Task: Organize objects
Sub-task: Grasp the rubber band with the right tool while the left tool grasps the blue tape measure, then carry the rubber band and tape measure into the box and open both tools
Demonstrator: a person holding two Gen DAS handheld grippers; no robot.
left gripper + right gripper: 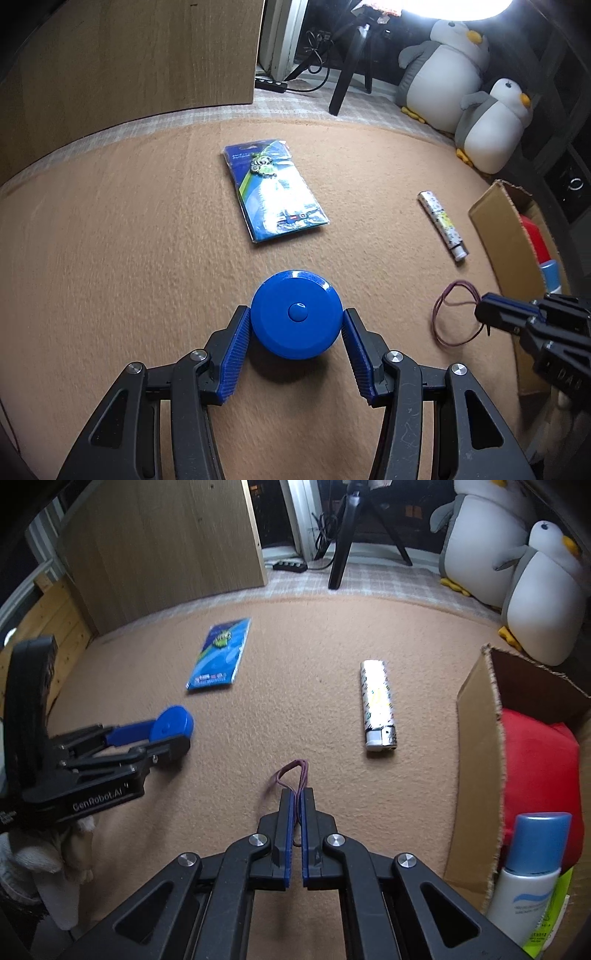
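Low in the frame, the left claw (pixel 295 325) squeezes the round blue plastic case (pixel 295 319). The right claw (pixel 295 805), nearly closed, pinches the thin purple rubber band (pixel 293 775), probably bound for the brown cardboard box (pixel 476 775) at right.

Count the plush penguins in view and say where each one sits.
2. The large grey-and-white plush penguin sits on the floor beyond the carpet's far right edge; the smaller grey-and-white plush penguin leans against its right side. None seems hidden.

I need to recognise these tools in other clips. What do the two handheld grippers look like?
Both the left gripper and right gripper are black angular linkages with silver pivot bolts and blue ribbed finger pads. The left's side reads "GenRobot.AI" in white.
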